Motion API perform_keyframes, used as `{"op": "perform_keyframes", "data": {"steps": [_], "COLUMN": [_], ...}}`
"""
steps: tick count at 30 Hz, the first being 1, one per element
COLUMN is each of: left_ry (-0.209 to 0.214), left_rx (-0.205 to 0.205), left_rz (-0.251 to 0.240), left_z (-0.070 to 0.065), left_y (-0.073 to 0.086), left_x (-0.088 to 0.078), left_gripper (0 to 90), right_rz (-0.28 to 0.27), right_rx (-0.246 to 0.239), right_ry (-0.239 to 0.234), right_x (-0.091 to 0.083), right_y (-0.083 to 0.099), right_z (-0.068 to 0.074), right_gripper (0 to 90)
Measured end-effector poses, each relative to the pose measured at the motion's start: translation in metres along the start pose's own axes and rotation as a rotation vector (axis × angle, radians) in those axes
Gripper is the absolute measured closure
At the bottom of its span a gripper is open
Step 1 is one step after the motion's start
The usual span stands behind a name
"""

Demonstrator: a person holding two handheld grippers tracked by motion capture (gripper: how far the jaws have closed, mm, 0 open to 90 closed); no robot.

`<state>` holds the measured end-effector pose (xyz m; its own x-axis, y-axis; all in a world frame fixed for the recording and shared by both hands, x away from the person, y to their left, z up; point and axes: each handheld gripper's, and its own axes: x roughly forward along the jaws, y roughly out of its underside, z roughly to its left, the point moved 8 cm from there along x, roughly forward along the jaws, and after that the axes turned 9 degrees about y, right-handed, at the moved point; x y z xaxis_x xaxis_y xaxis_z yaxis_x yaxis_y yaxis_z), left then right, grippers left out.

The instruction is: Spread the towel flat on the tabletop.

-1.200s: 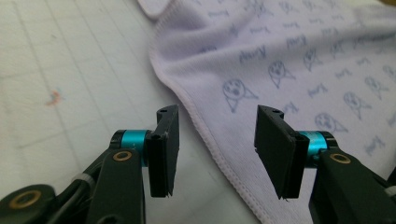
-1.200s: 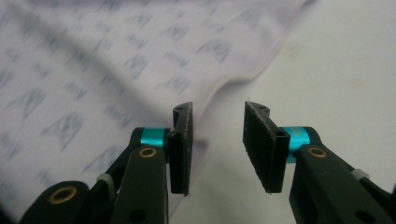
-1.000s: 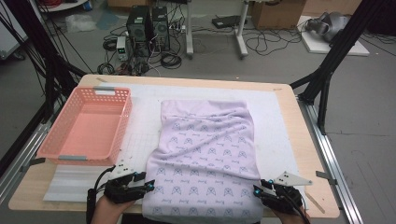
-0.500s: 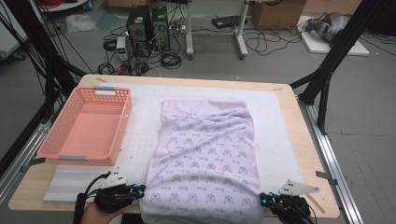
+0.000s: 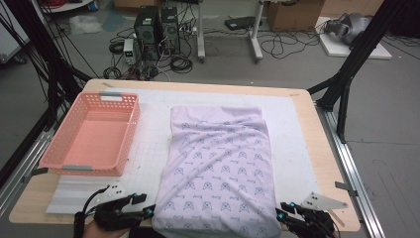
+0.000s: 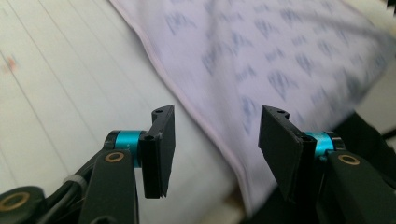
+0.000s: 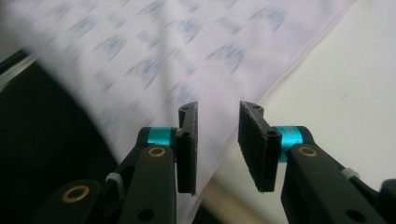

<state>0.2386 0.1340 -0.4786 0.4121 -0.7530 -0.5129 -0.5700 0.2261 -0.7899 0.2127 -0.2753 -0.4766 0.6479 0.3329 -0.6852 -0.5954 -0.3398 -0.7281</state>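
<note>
Lilac patterned cloth (image 5: 220,168) spread flat mid-tabletop (image 5: 317,124), near edge overhanging at 6 o'clock. Left hand-held gripper (image 5: 148,207) at cloth's 7 o'clock corner, right hand-held gripper (image 5: 281,213) at 5 o'clock corner; both just reopened, jaws parted, pinching nothing. Pink basket (image 5: 91,134) at 9 o'clock.

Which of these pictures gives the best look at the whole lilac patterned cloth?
The high view: there the lilac patterned cloth lies spread on the table, its near edge hanging over the front. The left gripper view shows a blurred hemmed corner, and the right gripper view another blurred corner, each beyond open fingers.
</note>
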Motion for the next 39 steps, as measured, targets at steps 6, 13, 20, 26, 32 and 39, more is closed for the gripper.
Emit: {"op": "perform_keyframes", "data": {"steps": [6,13,20,26,32,39], "left_ry": [-0.046,-0.092,-0.052,0.06,-0.045,-0.084], "left_rx": [0.004,0.061,0.043,0.042,0.036,-0.036], "left_rz": [0.023,0.073,0.064,0.116,0.026,-0.067], "left_z": [0.008,0.003,-0.006,-0.028,-0.005,0.028], "left_y": [-0.001,0.006,0.014,0.031,0.016,-0.023], "left_x": [0.034,0.025,-0.005,-0.022,-0.015,0.026], "left_gripper": [52.3,88.5,88.6,87.0,52.1,52.5], "right_rz": [0.045,0.059,0.059,0.074,0.025,-0.044], "right_rx": [0.006,0.021,-0.002,-0.005,0.028,0.059], "right_ry": [0.079,0.019,-0.006,-0.08,-0.057,0.09], "right_x": [0.033,0.027,0.002,-0.028,-0.023,0.02], "right_y": [-0.001,0.003,0.014,0.021,0.01,-0.016], "right_z": [-0.006,-0.005,-0.004,0.005,0.004,-0.018], "right_gripper": [69.1,88.4,88.7,88.4,64.5,63.5]}}
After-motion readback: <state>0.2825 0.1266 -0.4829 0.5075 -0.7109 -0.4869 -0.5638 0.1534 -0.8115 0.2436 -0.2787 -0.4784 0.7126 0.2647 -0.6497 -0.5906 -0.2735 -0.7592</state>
